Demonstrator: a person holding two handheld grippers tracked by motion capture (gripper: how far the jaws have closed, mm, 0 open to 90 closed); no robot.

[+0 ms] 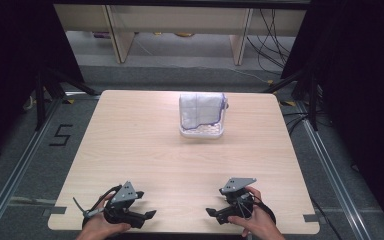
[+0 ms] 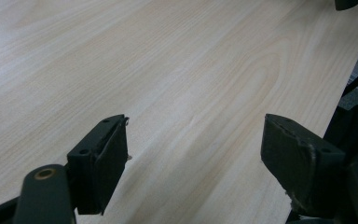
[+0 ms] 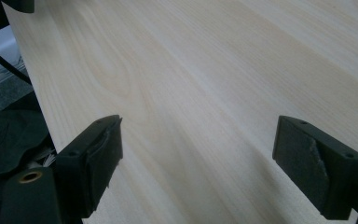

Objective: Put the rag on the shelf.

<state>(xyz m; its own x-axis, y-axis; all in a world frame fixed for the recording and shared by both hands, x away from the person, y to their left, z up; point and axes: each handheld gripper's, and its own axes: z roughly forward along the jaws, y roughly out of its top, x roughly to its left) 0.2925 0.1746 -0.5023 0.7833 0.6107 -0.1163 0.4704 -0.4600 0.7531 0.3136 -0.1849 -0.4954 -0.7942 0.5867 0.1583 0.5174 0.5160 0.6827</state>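
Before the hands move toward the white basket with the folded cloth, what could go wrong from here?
1. The basket stands far across the table from both grippers; a long reach may tip such a light holder.
2. The folded cloth stands above the basket's rim, so a grip on one side may unfold it.
3. The left gripper and right gripper, both open, point at each other near the front edge and could collide.

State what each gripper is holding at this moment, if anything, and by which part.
Nothing is held. The left gripper and the right gripper both stand open over the bare wooden table. The cloth sits in its white basket far off.
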